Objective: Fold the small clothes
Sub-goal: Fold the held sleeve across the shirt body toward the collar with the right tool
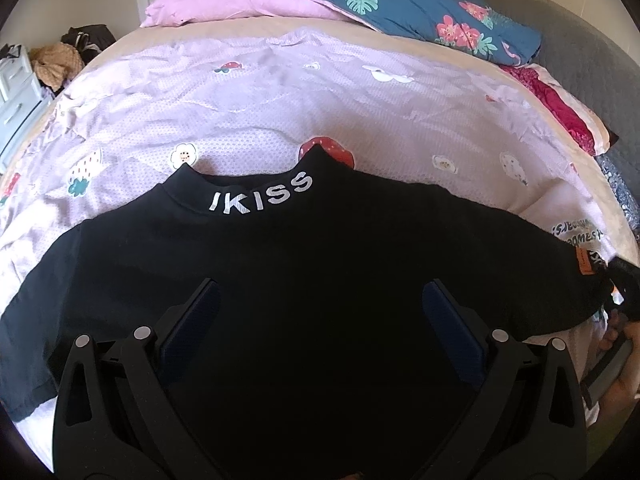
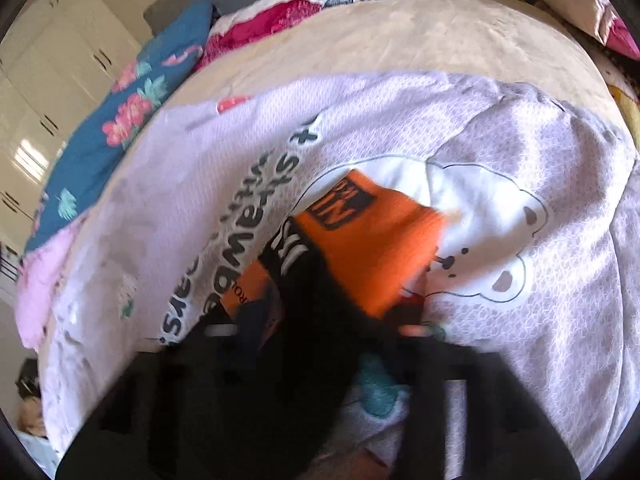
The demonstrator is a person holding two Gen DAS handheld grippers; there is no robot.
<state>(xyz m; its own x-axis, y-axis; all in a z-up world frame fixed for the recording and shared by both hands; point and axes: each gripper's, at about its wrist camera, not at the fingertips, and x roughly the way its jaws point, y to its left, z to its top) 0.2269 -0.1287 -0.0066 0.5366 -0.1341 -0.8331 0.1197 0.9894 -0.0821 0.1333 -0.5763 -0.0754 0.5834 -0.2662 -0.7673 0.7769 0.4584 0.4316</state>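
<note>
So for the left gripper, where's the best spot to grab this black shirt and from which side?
Probably the left sleeve cuff of the black shirt, coming in from the shirt's outer left edge. The shirt lies flat on the bedsheet, so that thin, free edge gives the open left gripper something to pinch, mirroring the right gripper at the orange-tagged sleeve.

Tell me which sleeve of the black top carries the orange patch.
The sleeve at the picture's right in the left wrist view, by the right tongs. The opposite sleeve is plain black.

A home bedroom; bed (image 1: 280, 92), pillows (image 1: 224, 0), white wardrobes (image 2: 60, 60).
</note>
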